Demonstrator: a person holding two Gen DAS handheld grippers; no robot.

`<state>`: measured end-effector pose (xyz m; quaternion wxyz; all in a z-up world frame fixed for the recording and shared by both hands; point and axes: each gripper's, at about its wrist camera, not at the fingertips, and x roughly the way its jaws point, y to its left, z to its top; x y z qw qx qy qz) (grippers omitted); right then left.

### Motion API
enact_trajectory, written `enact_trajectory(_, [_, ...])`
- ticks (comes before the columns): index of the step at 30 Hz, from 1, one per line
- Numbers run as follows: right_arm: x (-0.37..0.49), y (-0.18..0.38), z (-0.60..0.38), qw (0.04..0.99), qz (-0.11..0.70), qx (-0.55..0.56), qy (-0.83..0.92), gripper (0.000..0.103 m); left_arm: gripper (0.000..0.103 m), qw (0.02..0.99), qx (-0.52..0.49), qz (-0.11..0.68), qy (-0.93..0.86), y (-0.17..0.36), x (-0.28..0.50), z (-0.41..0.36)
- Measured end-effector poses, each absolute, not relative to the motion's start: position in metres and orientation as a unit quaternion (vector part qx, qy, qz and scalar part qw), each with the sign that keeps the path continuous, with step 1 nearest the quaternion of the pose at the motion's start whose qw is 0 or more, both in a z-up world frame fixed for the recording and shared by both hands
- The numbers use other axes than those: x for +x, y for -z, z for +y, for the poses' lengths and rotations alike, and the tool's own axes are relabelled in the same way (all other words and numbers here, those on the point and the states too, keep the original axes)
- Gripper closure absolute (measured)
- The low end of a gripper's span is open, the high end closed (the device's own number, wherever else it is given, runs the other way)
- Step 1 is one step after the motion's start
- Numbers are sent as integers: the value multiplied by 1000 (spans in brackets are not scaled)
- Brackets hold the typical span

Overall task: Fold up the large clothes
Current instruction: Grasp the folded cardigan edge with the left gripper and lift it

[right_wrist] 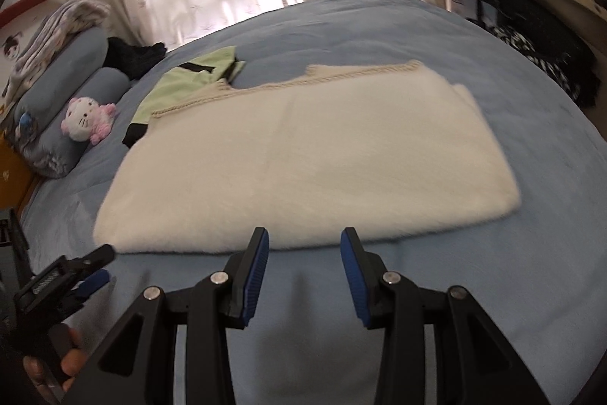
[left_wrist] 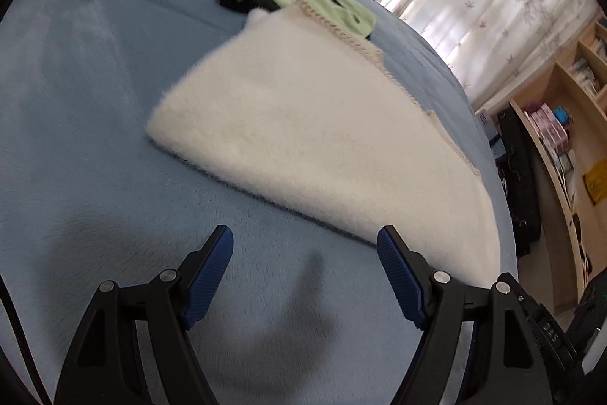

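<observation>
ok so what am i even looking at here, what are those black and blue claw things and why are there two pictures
Those claws are handheld grippers: a person holds one in each hand, and each carries a wide-angle camera looking along its two fingers. One picture is from the left gripper, the other from the right gripper. Both are open and hold nothing, hovering over a blue bed. On the bed lies a fluffy white garment, folded flat; its far edge overlaps a green and black garment. A plush toy leans against the pillows. In the right picture, the left gripper also shows at the lower left.

No readable text on the left gripper (left_wrist: 305,253), only blurred, illegible characters.
</observation>
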<state>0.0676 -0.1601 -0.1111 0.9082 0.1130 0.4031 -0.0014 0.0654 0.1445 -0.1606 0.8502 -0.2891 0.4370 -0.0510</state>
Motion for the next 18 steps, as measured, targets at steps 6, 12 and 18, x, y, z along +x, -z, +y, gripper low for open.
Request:
enact_trajectory(6, [101,118,-143,915,391,102,-9,64,26,841,-335,424,34,184,110,152])
enact_trajectory(12, [136,122,-127,925,375,66,-14,64,26,850,-337,404,7,188,163,151])
enact_trajectory(18, [181,139,-111,924,379,51,-28,84,74,874,-355,331,-19,186,177,160])
